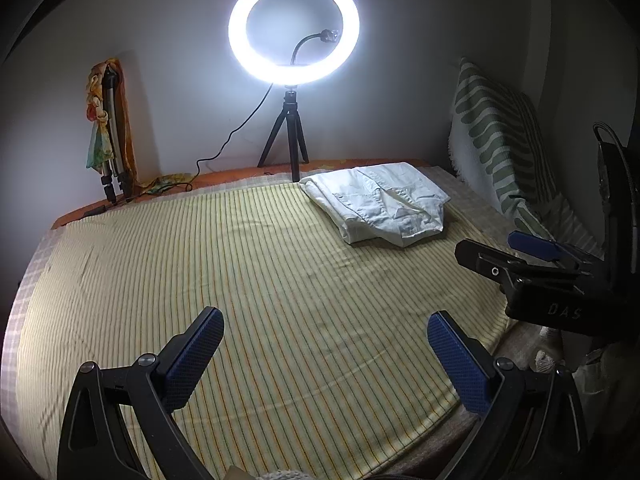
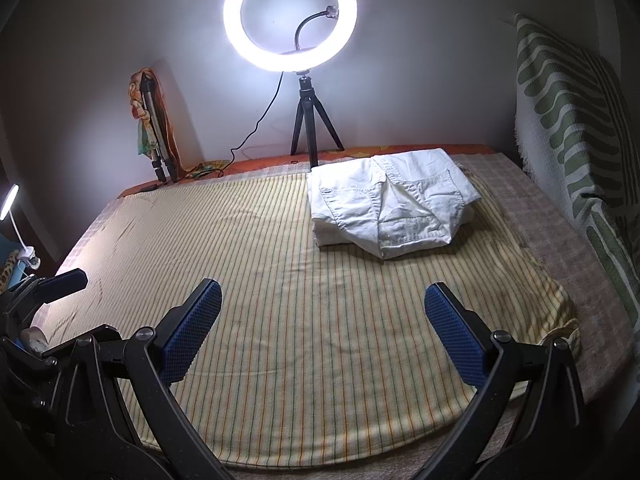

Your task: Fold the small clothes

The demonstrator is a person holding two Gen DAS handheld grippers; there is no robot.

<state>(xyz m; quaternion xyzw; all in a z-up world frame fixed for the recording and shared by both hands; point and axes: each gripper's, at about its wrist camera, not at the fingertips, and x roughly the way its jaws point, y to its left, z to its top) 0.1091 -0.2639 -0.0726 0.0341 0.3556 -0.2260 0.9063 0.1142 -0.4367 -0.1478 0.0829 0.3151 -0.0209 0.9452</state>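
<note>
Shorts point(image 2: 390, 208): white denim, folded, on striped sheet point(image 2: 280, 280) | left gripper point(image 1: 324, 360), right gripper point(image 2: 322, 332): blue pads apart, empty

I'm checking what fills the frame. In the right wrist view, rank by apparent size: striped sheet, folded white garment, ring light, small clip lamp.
1. striped sheet
2. folded white garment; ring light looks about as big, so I can't separate them
3. small clip lamp, cut off by the frame edge
</note>
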